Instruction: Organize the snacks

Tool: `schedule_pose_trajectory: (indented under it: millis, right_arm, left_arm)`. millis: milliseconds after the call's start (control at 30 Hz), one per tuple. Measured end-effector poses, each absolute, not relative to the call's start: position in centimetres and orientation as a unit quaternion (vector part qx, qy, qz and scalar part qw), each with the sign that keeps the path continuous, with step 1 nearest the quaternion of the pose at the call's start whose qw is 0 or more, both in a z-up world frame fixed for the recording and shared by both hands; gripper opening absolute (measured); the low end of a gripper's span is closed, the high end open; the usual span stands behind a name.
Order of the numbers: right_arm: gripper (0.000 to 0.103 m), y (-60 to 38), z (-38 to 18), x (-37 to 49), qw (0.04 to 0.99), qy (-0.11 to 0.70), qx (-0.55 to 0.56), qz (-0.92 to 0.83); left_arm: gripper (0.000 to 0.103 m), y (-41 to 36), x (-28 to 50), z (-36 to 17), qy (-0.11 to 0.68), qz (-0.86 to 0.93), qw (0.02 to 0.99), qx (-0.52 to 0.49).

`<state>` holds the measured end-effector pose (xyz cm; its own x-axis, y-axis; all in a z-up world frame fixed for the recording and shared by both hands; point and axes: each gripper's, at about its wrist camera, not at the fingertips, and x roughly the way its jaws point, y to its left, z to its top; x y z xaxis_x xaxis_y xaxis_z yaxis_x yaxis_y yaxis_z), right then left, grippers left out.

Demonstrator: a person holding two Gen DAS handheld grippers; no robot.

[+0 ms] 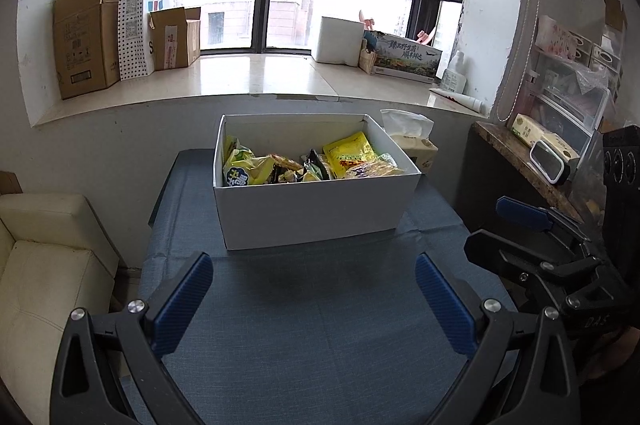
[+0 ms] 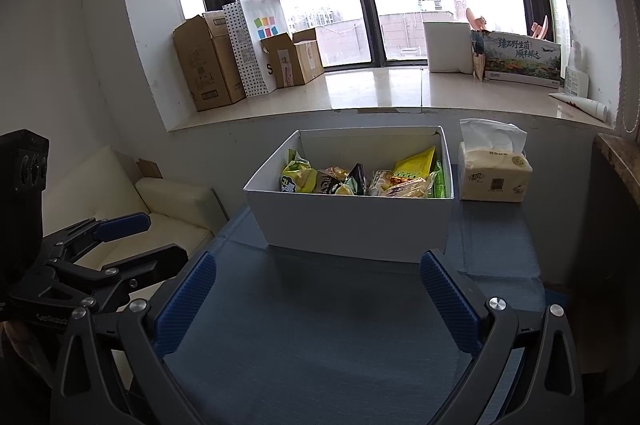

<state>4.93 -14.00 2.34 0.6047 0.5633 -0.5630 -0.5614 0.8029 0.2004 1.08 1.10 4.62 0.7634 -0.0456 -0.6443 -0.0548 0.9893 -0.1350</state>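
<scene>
A white cardboard box [image 1: 312, 217] stands on the blue-covered table [image 1: 312, 325] and holds several snack packets [image 1: 304, 161], yellow, green and black. It also shows in the right wrist view [image 2: 356, 225] with the snack packets [image 2: 360, 177] inside. My left gripper [image 1: 314, 299] is open and empty, hovering over the table in front of the box. My right gripper [image 2: 318, 299] is open and empty too, in front of the box. The right gripper shows at the right in the left wrist view [image 1: 524, 225], and the left gripper at the left in the right wrist view [image 2: 120, 237].
A tissue pack [image 2: 494, 169] stands right of the box. A cream sofa [image 1: 44, 265] is left of the table. A dark side counter [image 1: 528, 161] with a mirror and boxes is at the right. The window sill [image 1: 256, 77] behind holds cardboard boxes and bags.
</scene>
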Motion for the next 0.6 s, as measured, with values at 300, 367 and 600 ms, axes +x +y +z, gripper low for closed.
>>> schedule_pose_trajectory:
  millis: [300,367,600]
  right_arm:
    - [0.103,-13.8,2.3,4.8,0.894,0.314,-0.002,0.318]
    - [0.103,-13.87,2.29,4.84,0.895,0.315,-0.001,0.317]
    - [0.103,-13.94,2.21,4.98,0.895,0.318,0.001,0.314]
  left_arm:
    - [0.103,1.09,1.09,4.58,0.346,0.002,0.936,-0.073]
    - [0.103,1.13,1.03,4.58,0.346,0.002,0.935,-0.074]
    - [0.103,1.11,1.12,4.54,0.346,0.001,0.935,-0.074]
